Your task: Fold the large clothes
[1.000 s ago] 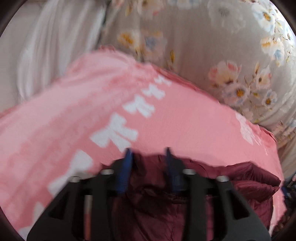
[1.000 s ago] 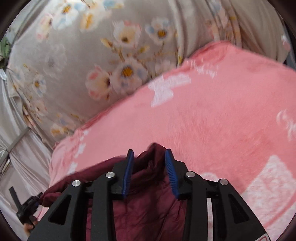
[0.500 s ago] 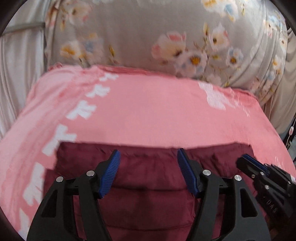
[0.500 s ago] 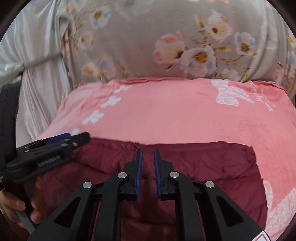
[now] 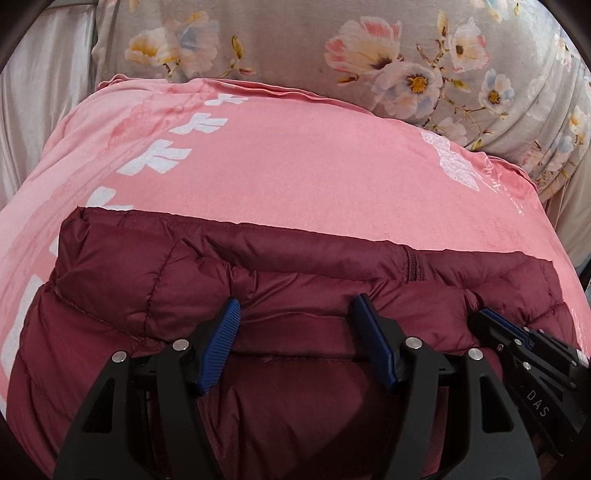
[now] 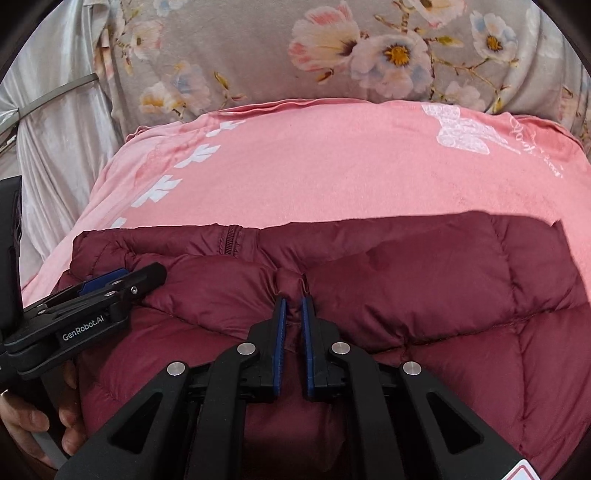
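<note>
- Right gripper (image 6: pixel 292 301): blue pads pressed nearly together, pinching a small ridge of the maroon quilted jacket (image 6: pixel 424 295) at the edge of its upper folded layer.
- Left gripper (image 5: pixel 295 304): jaws spread wide, tips resting against the same puffy fold; the pads clamp nothing.
- A hand (image 6: pixel 33 424) shows at the lower left of the right wrist view, holding the left gripper.
- Jacket: lies folded, zipper end visible at its far edge, on a pink blanket (image 5: pixel 295 158) with white prints.
- Floral grey bedding (image 5: pixel 258 33) lies beyond the blanket.
</note>
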